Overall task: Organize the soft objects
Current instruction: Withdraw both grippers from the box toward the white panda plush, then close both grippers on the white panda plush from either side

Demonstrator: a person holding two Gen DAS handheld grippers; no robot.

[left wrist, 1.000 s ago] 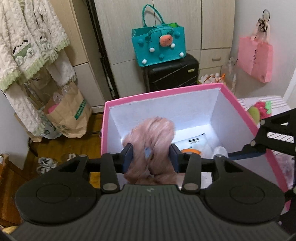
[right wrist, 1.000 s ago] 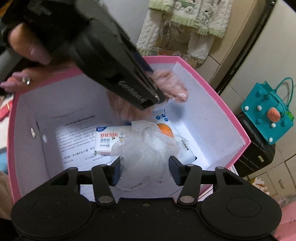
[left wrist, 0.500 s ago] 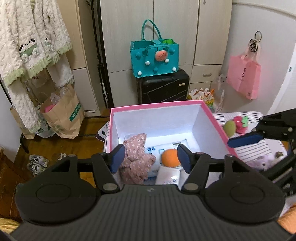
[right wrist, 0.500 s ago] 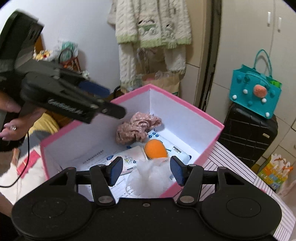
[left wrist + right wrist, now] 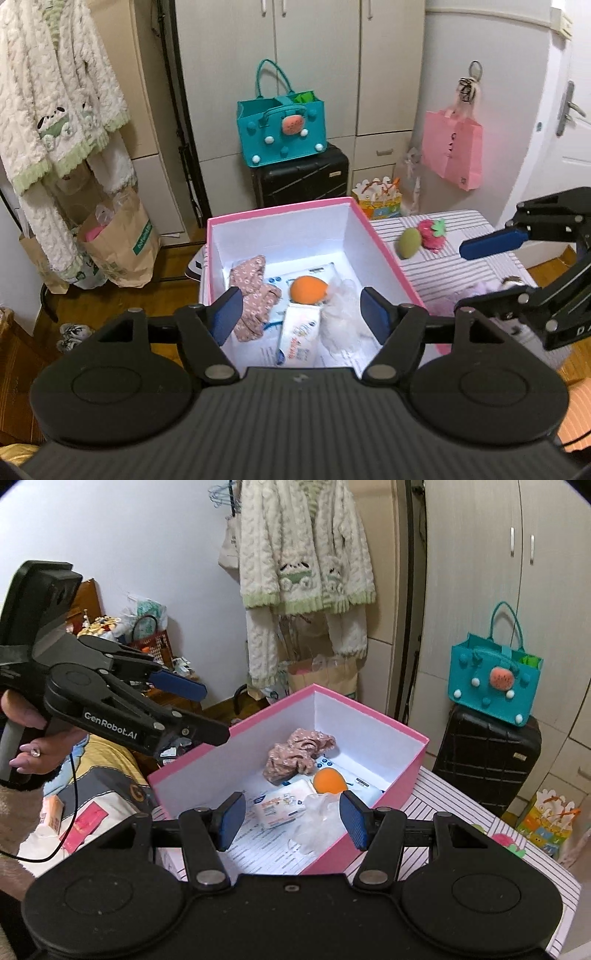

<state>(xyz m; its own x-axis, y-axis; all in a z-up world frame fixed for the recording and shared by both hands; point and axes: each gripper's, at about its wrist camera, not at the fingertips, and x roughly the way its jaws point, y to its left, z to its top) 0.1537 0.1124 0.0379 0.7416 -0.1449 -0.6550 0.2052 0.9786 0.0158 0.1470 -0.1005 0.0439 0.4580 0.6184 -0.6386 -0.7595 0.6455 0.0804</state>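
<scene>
Both your tongs are wide open and empty: left tongs point(image 5: 301, 314) hang over the near end of the box point(image 5: 384, 243), right tongs point(image 5: 291, 821) sit at its other side, above the rim.

In the box already: pink cloth point(image 5: 253, 288) against the left wall, orange ball point(image 5: 308, 290) mid-floor, wipes pack point(image 5: 299, 338) just in front of it, white mesh puff point(image 5: 340, 314) to its right. All lie on a printed sheet on the box floor.

Left to do, by my read: green toy point(image 5: 409, 242) and red strawberry toy point(image 5: 432, 232), touching each other on the striped bench point(image 5: 465, 221) right of the box. There's also a pale purple plush point(image 5: 476, 290) nearer you on the bench, partly hidden behind your right tongs, so I can't tell what it is.

Call it over half done: four in, three out. Your right tongs are closer to the leftovers, so I'd expect them to go next.
</scene>
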